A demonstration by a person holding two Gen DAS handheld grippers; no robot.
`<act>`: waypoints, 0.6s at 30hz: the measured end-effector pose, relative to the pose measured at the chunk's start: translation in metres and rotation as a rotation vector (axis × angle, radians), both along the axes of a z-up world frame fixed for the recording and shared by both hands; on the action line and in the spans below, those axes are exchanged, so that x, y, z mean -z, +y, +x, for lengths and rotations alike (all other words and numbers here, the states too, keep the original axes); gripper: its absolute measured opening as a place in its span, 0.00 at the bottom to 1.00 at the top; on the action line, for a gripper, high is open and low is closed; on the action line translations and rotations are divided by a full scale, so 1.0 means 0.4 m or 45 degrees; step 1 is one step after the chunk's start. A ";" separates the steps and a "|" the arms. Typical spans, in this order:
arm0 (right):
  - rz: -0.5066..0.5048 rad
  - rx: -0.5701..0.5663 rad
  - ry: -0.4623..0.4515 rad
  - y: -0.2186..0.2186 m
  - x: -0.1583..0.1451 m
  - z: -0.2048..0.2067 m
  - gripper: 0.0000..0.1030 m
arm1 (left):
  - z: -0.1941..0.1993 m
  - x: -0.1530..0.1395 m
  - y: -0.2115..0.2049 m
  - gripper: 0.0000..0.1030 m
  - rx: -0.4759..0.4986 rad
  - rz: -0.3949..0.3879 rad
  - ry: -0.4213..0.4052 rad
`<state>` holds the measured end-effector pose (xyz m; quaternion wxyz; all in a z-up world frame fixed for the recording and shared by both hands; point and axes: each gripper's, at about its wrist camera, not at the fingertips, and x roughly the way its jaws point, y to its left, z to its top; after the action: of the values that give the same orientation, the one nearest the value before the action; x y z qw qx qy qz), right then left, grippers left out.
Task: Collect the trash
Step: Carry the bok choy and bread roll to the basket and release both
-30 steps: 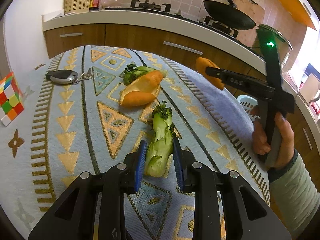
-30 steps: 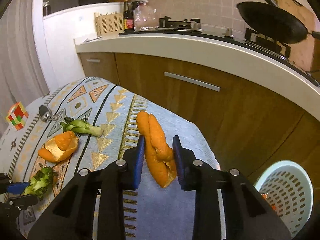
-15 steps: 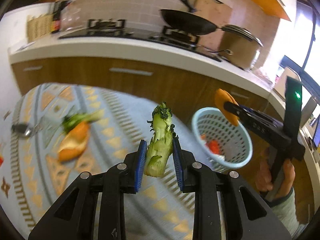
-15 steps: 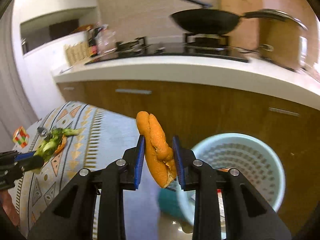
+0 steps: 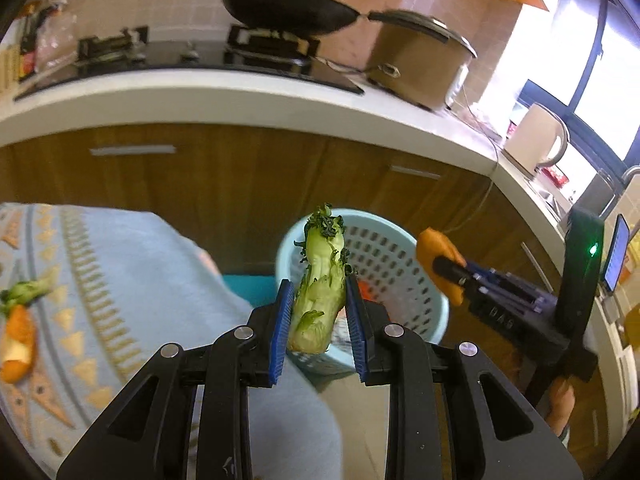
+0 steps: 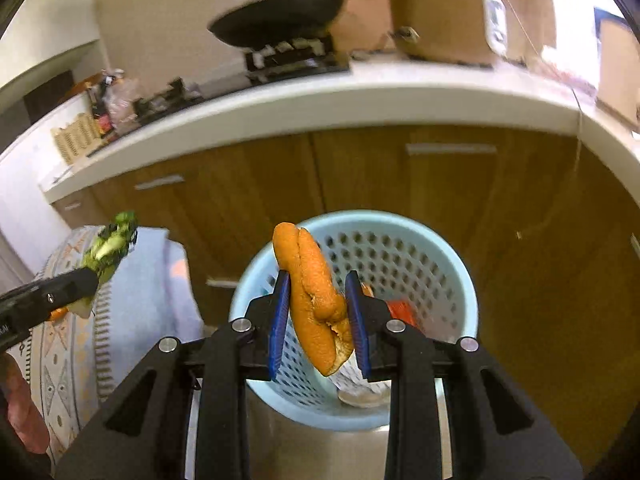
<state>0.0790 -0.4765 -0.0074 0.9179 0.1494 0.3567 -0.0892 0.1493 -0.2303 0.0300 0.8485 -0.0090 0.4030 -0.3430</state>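
Observation:
My left gripper (image 5: pixel 320 312) is shut on a green vegetable stalk (image 5: pixel 322 280) and holds it upright in the air, just left of the light blue perforated bin (image 5: pixel 392 264). My right gripper (image 6: pixel 318 312) is shut on an orange peel (image 6: pixel 314 288) and holds it over the bin's near rim (image 6: pixel 360 220). The bin holds some red and white trash. In the left wrist view the right gripper (image 5: pixel 448 268) with its peel is over the bin's right rim. In the right wrist view the left gripper (image 6: pixel 86 280) with the stalk is at the left.
The patterned blue tablecloth (image 5: pixel 120 280) still bears an orange peel (image 5: pixel 18 340) and a green scrap (image 5: pixel 24 292) at the far left. Wooden cabinets (image 6: pixel 400 176) under a white counter stand behind the bin. A pan, pot and kettle (image 5: pixel 536 140) sit on the counter.
Both grippers have swung right from the table toward the bin, carrying the stalk and the peel. The stalk was lifted off the cloth. The bin is now closer in both views.

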 end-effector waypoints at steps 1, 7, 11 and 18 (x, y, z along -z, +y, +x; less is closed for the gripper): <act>0.016 0.006 0.013 -0.009 0.012 -0.001 0.24 | 0.006 0.011 -0.017 0.24 0.015 -0.004 0.024; 0.093 0.068 0.093 -0.056 0.072 -0.007 0.27 | 0.022 0.060 -0.085 0.25 0.075 0.004 0.106; 0.115 0.085 0.103 -0.075 0.084 -0.002 0.27 | 0.025 0.080 -0.102 0.24 0.097 0.000 0.125; 0.130 0.102 0.107 -0.081 0.093 0.011 0.47 | 0.026 0.079 -0.117 0.44 0.080 -0.005 0.106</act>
<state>0.0834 -0.5090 -0.0446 0.8890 0.2061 0.3927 -0.1138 0.1595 -0.2773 -0.0016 0.8198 -0.0122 0.4373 -0.3695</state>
